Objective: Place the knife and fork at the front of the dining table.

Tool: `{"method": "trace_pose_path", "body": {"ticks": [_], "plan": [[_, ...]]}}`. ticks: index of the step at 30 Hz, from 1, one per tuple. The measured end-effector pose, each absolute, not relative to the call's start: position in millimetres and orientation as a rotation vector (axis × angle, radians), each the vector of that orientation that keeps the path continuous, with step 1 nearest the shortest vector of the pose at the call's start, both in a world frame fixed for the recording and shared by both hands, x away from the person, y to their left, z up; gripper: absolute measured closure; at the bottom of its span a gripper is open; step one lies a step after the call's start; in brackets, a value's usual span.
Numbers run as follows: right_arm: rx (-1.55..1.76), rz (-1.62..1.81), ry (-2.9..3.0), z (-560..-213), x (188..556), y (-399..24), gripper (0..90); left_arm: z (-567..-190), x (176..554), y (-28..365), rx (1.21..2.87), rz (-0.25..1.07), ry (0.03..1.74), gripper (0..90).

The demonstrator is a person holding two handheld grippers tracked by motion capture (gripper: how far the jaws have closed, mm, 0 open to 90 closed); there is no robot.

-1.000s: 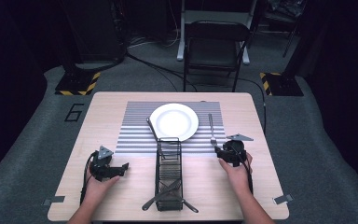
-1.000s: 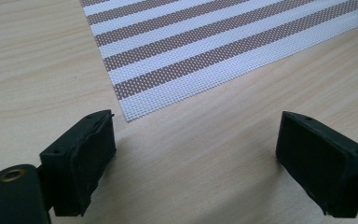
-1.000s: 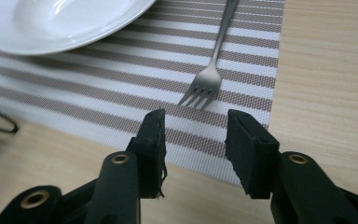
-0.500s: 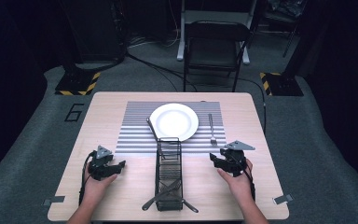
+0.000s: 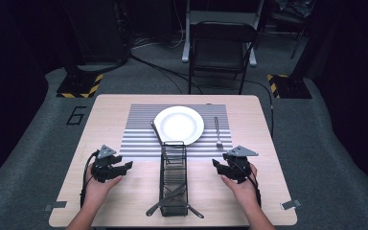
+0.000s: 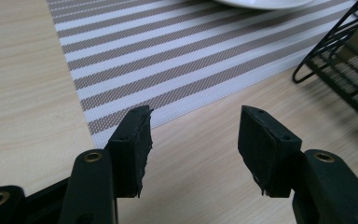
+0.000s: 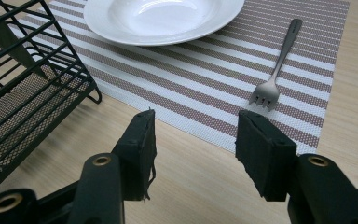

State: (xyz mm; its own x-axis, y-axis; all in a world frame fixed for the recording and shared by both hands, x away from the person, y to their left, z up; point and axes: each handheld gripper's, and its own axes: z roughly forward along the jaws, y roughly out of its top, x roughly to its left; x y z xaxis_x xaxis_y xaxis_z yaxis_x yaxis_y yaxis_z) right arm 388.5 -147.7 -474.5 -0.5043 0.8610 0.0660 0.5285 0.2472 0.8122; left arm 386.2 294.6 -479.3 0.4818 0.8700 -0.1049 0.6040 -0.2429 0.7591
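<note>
Your left tool (image 5: 126, 166) had just been closing, nothing between its jaws, which stood half spread over bare surface (image 5: 124, 201) beside the striped mat (image 5: 139, 129). Your right tool (image 5: 215, 164) sat spread and empty too, its jaws having just opened a little, near the fork (image 7: 276, 63) lying on the mat right of the plate (image 5: 178, 124). For cutlery from the wire rack (image 5: 173, 178), you likely needed wider jaws and a level approach along the handles.

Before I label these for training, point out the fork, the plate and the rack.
fork (image 7: 275, 70), right gripper view, on its handle.
plate (image 5: 178, 124), high view, on its centre.
rack (image 5: 173, 173), high view, on its mesh floor.
</note>
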Motion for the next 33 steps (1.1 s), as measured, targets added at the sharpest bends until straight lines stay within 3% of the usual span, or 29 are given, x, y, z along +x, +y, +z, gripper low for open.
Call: {"method": "trace_pose_path", "body": {"ticks": [15,33], "plan": [[1.266,1.162,2.121,-475,388,-149,47.4,-432,391,266,1.936,0.418,1.098,45.7],[1.289,1.163,2.117,-478,390,-153,48.0,-395,392,228,1.93,0.379,0.982,55.1]]}}
